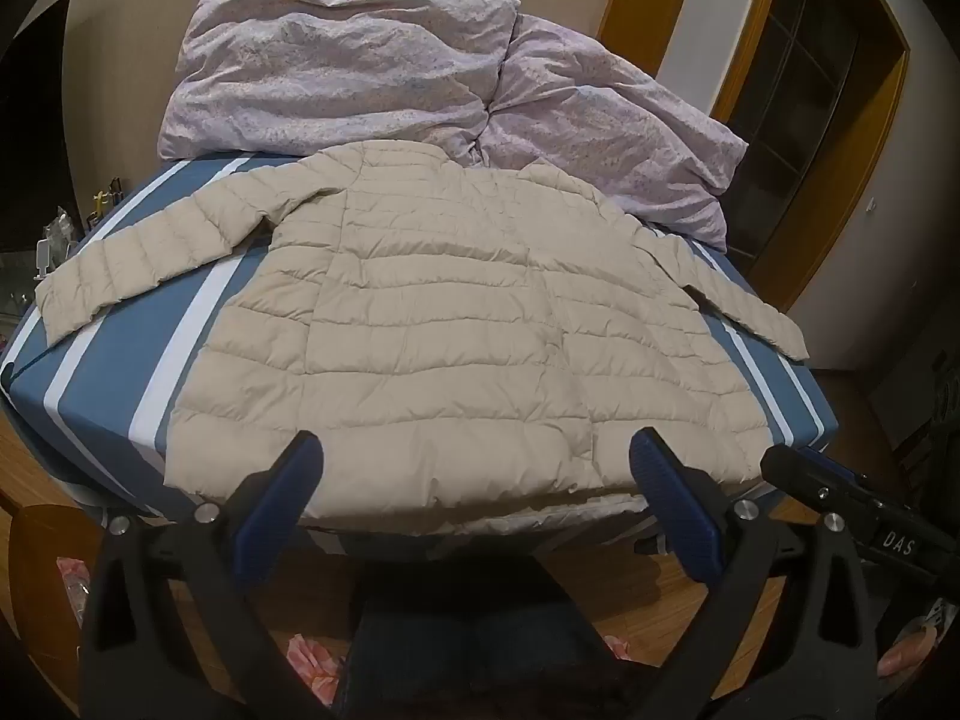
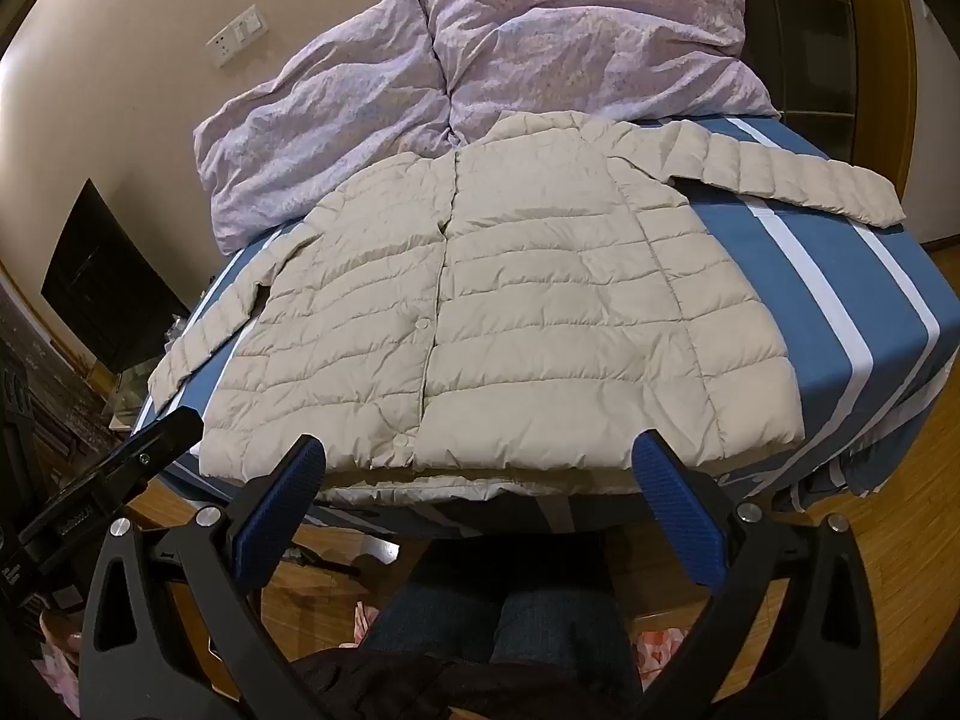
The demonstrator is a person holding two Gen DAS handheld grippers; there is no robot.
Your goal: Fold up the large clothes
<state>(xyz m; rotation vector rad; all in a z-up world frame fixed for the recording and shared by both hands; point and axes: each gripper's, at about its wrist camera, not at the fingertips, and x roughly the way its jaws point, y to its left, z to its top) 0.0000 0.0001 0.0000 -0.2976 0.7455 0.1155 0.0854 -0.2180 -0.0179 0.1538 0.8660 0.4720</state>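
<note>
A beige quilted jacket (image 1: 432, 324) lies flat, sleeves spread, across the frame centre on the blue-striped bed (image 1: 120, 360). Left gripper (image 1: 474, 462) and right gripper (image 2: 477, 462) hang at the lower frame edge, jaws spread wide, grasping nothing.

Jacket (image 1: 456, 324) hem edge partly hidden behind blue gripper pads (image 1: 672, 498) in both wrist views. Quilt (image 1: 372, 66) lower edge covered by jacket collar. Bed (image 1: 114, 360) underside dark, contents unreadable. Left-view clutter (image 1: 60, 240) beside bed too small to identify. Person's legs (image 2: 510, 618) cut off by bottom frame edge. Dark panel (image 2: 102, 288) on wall featureless.
</note>
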